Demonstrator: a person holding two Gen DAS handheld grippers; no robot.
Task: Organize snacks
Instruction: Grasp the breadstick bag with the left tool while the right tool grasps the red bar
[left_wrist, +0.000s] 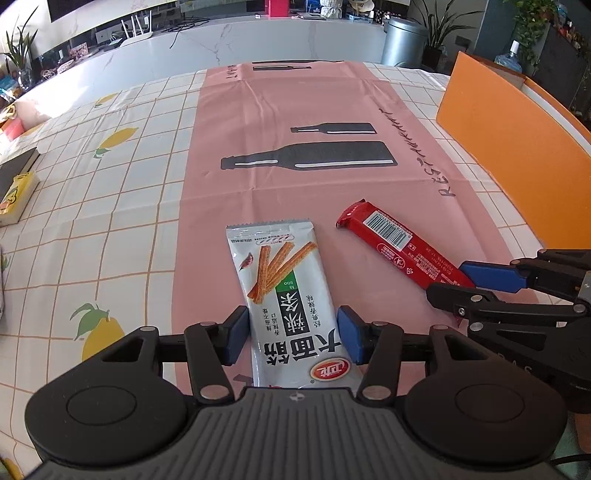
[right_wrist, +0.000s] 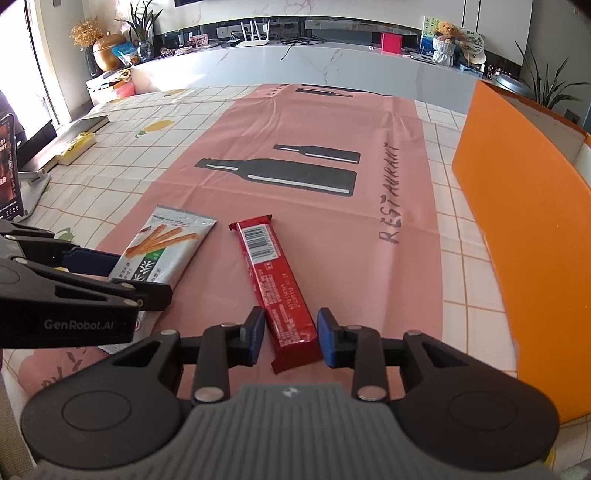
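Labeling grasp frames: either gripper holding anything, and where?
Nothing clamped. Left gripper straddles the silver pack's near end, right gripper the red bar's; jaws open.

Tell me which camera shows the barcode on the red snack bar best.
Right wrist view: the red snack bar runs lengthwise ahead, its barcode facing up and unobstructed. Left wrist view shows it angled off right, barcode visible but skewed.

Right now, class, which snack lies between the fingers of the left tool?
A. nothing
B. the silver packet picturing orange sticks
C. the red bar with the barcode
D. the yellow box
B: in the left wrist view the silver packet lies between the blue pads of the left tool, while the red bar sits between the fingers of the right tool.
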